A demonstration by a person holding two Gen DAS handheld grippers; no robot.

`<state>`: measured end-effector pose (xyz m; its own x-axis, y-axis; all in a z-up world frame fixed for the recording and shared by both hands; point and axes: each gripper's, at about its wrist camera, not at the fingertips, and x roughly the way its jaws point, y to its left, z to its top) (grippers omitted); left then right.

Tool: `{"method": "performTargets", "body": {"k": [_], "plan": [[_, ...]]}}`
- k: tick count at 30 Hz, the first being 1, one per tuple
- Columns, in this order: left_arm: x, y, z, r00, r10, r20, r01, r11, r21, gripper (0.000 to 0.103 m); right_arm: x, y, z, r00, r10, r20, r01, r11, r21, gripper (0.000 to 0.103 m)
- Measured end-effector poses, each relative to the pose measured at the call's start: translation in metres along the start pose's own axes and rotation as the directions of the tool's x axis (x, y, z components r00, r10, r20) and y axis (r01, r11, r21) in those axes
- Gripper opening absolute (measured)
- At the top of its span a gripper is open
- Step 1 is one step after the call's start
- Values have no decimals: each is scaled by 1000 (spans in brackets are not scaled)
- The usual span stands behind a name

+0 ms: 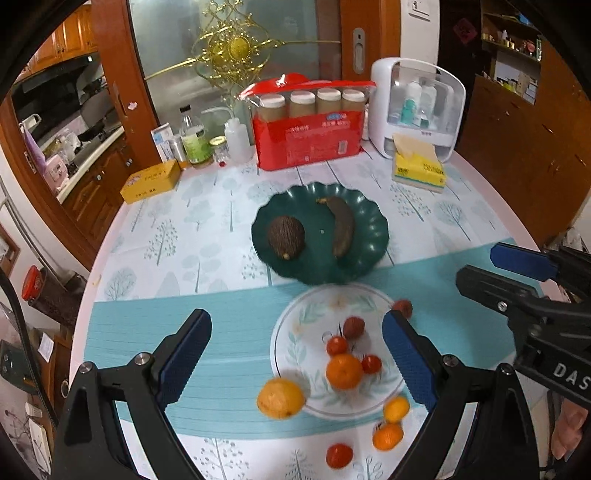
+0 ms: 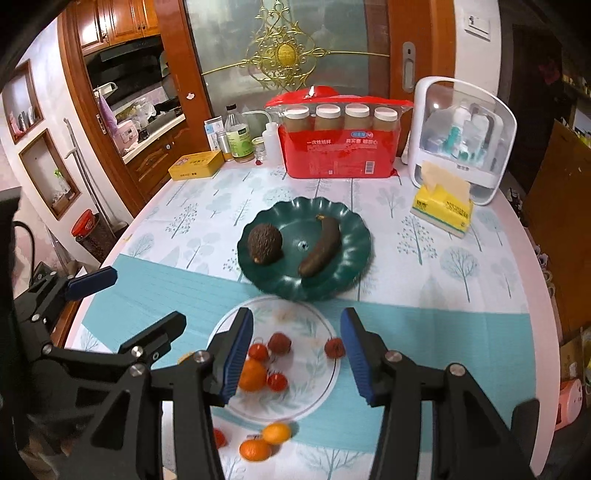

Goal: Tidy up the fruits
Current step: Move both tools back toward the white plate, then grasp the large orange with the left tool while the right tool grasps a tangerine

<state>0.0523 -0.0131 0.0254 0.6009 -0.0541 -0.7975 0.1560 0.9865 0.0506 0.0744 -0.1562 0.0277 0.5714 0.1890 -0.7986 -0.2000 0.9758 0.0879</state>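
- While we hover, our left gripper [image 1: 297, 354] gapes wide, empty.
- Our right gripper [image 2: 297, 354] stands parted, empty.
- Green plate [image 2: 354, 258] at twelve o'clock of the white plate [image 2: 321, 391].

We are looking past a round table [image 2: 461, 280] at a frosted glass door [image 2: 236, 48] with gold ornament, wooden cabinets [image 2: 122, 18] flanking it.
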Motion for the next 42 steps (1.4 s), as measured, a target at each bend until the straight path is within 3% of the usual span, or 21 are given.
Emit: {"method": "performTargets", "body": {"k": [14,22,28,36,42], "plan": [[29,44,-48,991,-83,-103,90,994,68,93,17,17,-74,992,-57,-111,67,994,90,50],[78,54,-77,962,-164,-217,189,977,100,93,55,24,-123,970,-43,-238,88,979,184,50],[110,59,-91,935,-219,-280,251,964,87,93,74,30,-150,958,-18,-288,95,962,255,50],[131,53,-103,912,-253,-323,295,951,90,87,84,36,-169,954,-23,-300,116,948,298,50],[142,50,-107,902,-267,-339,313,946,86,72,94,39,-177,954,-32,-300,129,941,312,50]]}}
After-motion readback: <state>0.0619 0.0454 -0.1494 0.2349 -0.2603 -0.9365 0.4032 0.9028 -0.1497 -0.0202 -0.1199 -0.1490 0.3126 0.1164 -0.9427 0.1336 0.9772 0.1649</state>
